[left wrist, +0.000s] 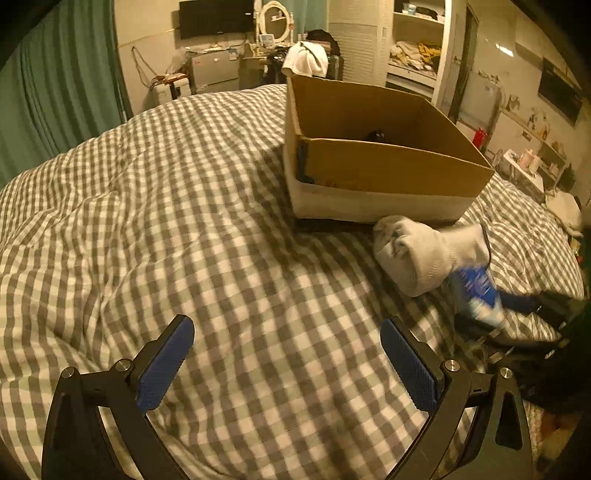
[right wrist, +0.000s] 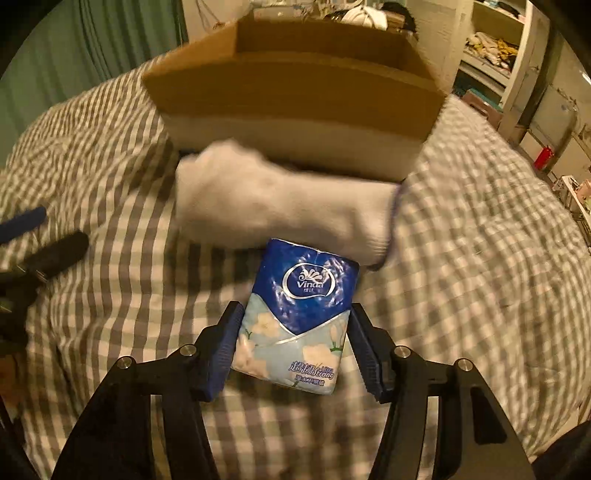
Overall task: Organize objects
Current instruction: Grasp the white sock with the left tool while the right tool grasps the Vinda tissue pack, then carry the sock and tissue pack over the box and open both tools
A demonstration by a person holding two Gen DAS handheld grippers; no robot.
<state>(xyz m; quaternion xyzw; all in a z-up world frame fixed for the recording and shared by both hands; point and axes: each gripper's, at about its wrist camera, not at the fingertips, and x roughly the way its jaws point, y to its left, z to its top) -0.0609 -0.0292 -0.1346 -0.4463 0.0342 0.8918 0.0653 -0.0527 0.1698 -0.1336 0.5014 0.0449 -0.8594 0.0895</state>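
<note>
A blue and white tissue pack [right wrist: 301, 314] lies on the checked quilt [right wrist: 110, 295], and my right gripper [right wrist: 295, 309] is shut on it, a blue pad pressed to each side. Just beyond the pack lies a rolled whitish sock [right wrist: 280, 206], touching the pack's far end. Behind the sock stands an open cardboard box [right wrist: 295, 96]. In the left wrist view my left gripper [left wrist: 287, 326] hangs open over bare quilt [left wrist: 184, 221], left of the sock [left wrist: 413, 254] and the tissue pack [left wrist: 478, 291]. A small dark item [left wrist: 376, 134] lies inside the box [left wrist: 388, 173].
The bed's right edge drops off toward a floor with a red canister [left wrist: 479, 137] and shelves [left wrist: 415, 44]. A green curtain [left wrist: 55, 92] hangs at the left. A dresser with a mirror [left wrist: 275, 20] and a dark screen [left wrist: 216, 16] stand beyond the bed.
</note>
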